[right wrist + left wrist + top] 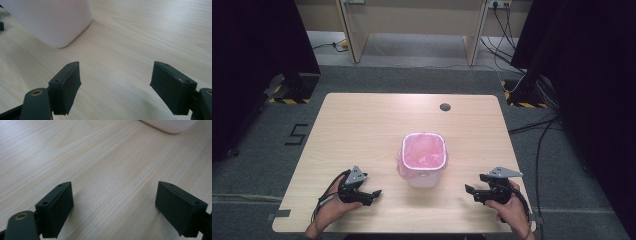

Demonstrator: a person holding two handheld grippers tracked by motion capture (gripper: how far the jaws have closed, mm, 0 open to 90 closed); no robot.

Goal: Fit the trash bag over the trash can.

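one bin (424, 159), seemingly pink-lined, between two wide-apart grippers: left gripper (371, 194), right gripper (472, 192)

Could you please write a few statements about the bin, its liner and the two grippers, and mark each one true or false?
1. The white bin stands upright on the table. True.
2. The pink liner lies flat on the table beside the bin. False: it sits inside the bin, folded over the rim.
3. The left gripper is open. True.
4. The right gripper is shut on the bin. False: it is open, apart from the bin.
5. The bin stands between the two grippers. True.
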